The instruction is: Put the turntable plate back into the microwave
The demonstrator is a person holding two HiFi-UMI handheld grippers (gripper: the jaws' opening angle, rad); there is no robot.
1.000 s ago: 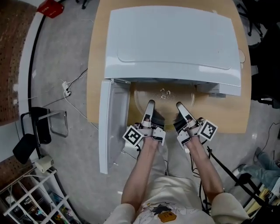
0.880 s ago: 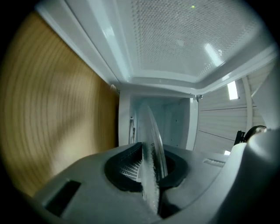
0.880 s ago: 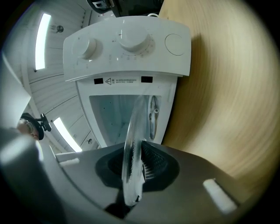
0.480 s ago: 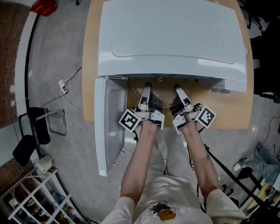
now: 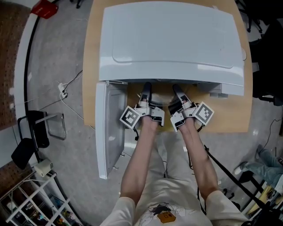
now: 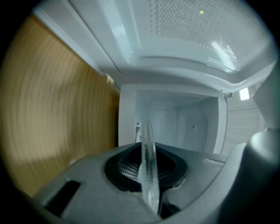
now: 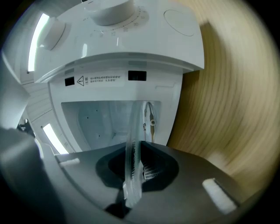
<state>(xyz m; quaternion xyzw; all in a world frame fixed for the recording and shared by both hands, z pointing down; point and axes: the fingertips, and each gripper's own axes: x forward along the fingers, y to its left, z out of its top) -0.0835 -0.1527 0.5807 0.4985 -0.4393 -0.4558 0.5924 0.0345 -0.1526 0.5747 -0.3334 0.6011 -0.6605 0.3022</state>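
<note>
The clear glass turntable plate shows edge-on as a rim (image 6: 148, 175) between the left gripper's (image 6: 146, 168) jaws, which are shut on it. The same plate's rim (image 7: 132, 148) sits between the right gripper's (image 7: 133, 168) jaws, which are closing on it. Both grippers point level into the white microwave's open cavity (image 6: 179, 127), also visible in the right gripper view (image 7: 105, 122). In the head view the left gripper (image 5: 146, 95) and right gripper (image 5: 177, 96) reach under the microwave's top (image 5: 172, 39), which hides most of the plate.
The microwave door (image 5: 110, 128) hangs open at the left, past the edge of the wooden table (image 5: 230, 117). The control panel with a dial (image 7: 109, 11) lies to the right of the cavity. A cable and a black chair (image 5: 31, 132) are on the floor at the left.
Both grippers have carried the plate forward into the microwave. The plate, plainly seen in front of the opening before, is now almost wholly under the microwave's top.
</note>
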